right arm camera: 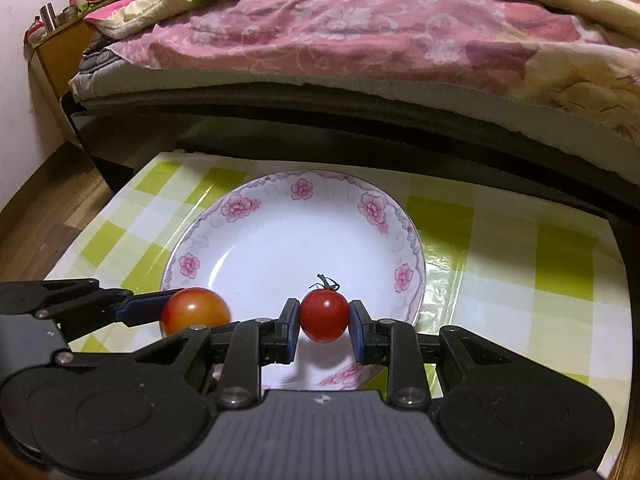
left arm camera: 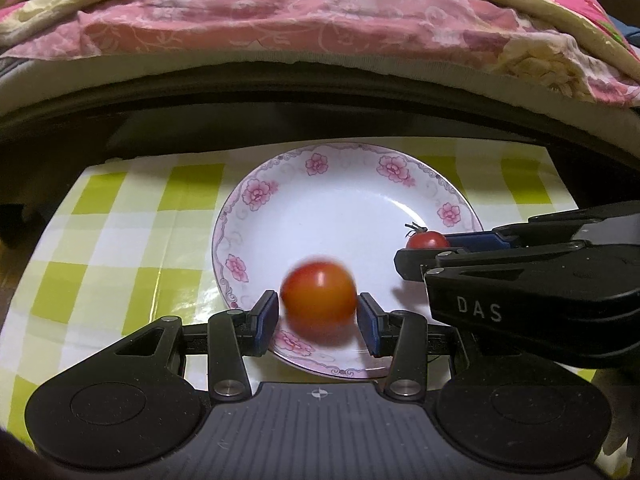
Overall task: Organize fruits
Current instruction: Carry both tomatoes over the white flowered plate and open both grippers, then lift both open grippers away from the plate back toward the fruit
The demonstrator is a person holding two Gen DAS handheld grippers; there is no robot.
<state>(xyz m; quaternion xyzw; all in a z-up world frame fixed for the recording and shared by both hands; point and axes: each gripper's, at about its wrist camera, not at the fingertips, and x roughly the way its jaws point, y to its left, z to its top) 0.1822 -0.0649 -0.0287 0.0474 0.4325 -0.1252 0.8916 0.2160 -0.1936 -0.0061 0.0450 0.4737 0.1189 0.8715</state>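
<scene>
Carry-to-plate step. Left hand-held gripper [left arm camera: 318, 320] clamped on orange tomato [left arm camera: 319, 298], right hand-held gripper [right arm camera: 324, 326] clamped on red stemmed tomato [right arm camera: 324, 316], both above floral plate [right arm camera: 240, 204]. Next: lower into plate well, release, avoid roll-off.

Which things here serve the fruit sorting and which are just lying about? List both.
Part of the job:
- larger round orange-red tomato, in the left gripper
- smaller deep-red tomato with green stem, in the right gripper
- white floral-rimmed ceramic plate

Just lying about:
- green-and-white checked tablecloth
- pink floral quilt on the bed
- metal cup on the wooden side cabinet
</scene>
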